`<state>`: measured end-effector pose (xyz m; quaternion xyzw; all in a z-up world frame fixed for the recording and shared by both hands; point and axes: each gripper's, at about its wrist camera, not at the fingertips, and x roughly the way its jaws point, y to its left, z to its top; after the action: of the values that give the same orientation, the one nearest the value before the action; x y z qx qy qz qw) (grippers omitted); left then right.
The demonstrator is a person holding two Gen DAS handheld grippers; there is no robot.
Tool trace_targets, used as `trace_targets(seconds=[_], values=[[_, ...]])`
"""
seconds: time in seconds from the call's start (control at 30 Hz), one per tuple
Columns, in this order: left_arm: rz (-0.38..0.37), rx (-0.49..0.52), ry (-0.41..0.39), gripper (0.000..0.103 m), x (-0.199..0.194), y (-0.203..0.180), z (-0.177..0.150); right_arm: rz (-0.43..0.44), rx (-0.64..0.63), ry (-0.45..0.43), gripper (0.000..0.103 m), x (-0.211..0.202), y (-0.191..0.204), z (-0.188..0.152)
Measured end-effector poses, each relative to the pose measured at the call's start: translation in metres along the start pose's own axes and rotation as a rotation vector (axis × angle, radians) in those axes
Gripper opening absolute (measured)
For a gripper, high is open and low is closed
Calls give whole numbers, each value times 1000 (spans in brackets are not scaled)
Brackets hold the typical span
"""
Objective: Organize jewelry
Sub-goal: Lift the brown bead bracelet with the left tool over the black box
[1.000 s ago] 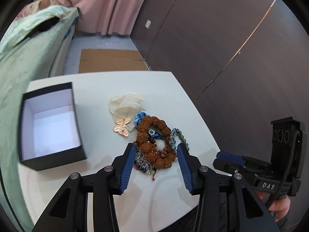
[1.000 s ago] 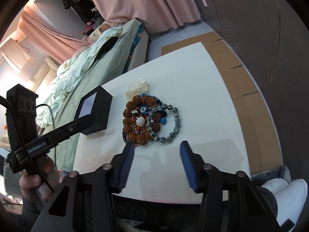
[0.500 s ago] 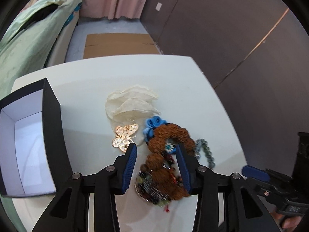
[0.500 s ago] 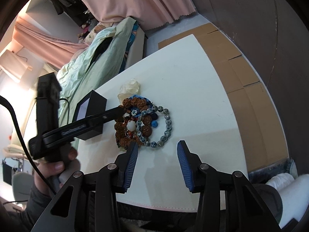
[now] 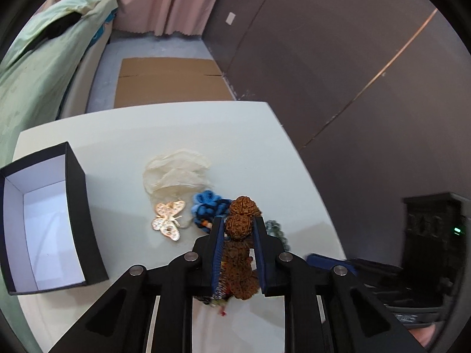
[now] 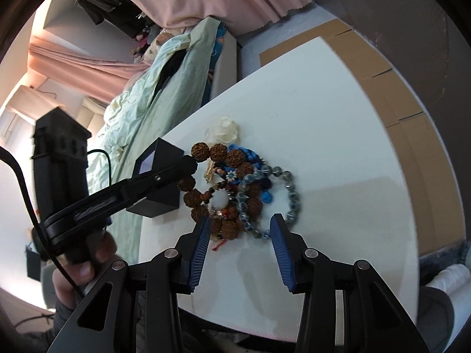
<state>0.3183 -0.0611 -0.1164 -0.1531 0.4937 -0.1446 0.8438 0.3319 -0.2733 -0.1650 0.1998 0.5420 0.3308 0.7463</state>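
A pile of jewelry lies on the white table (image 5: 176, 129). In it are a brown knobbly bead bracelet (image 5: 244, 206), a grey-blue bead bracelet (image 6: 290, 194), a blue cord piece (image 5: 206, 203) and a gold butterfly brooch (image 5: 168, 219). My left gripper (image 5: 238, 223) is over the pile with its jaws closing. One brown bead sits between the blue pads and touches both. In the right wrist view the left gripper (image 6: 190, 163) straddles the bracelet's left arc. My right gripper (image 6: 240, 219) stands open just short of the pile's near edge, nothing between its fingers.
A black box (image 5: 73, 206) with a white inside stands open left of the pile. A cream gauze pouch (image 5: 176, 173) lies behind the brooch. A bed with green bedding (image 5: 35, 73) flanks the table's left; flat cardboard (image 5: 170, 82) lies on the floor beyond.
My left gripper moved forward over the pile and its jaws narrowed around a brown bead. My right gripper came lower and closer to the pile, its opening unchanged.
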Motion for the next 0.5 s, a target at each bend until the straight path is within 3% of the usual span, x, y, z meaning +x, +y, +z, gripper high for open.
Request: trace_targets(seconds=[0.3,0.4,0.5], values=[[-18,5,-11,20,-7,-5,-1,19,59,33,43,34,-7,5],[-20,2,-19,20,-11,-5,-1,20,73,50,10,40,-9,4],[-25,5,-34,20,-19,-6,-3,33,60,18,10,30,-5,2]])
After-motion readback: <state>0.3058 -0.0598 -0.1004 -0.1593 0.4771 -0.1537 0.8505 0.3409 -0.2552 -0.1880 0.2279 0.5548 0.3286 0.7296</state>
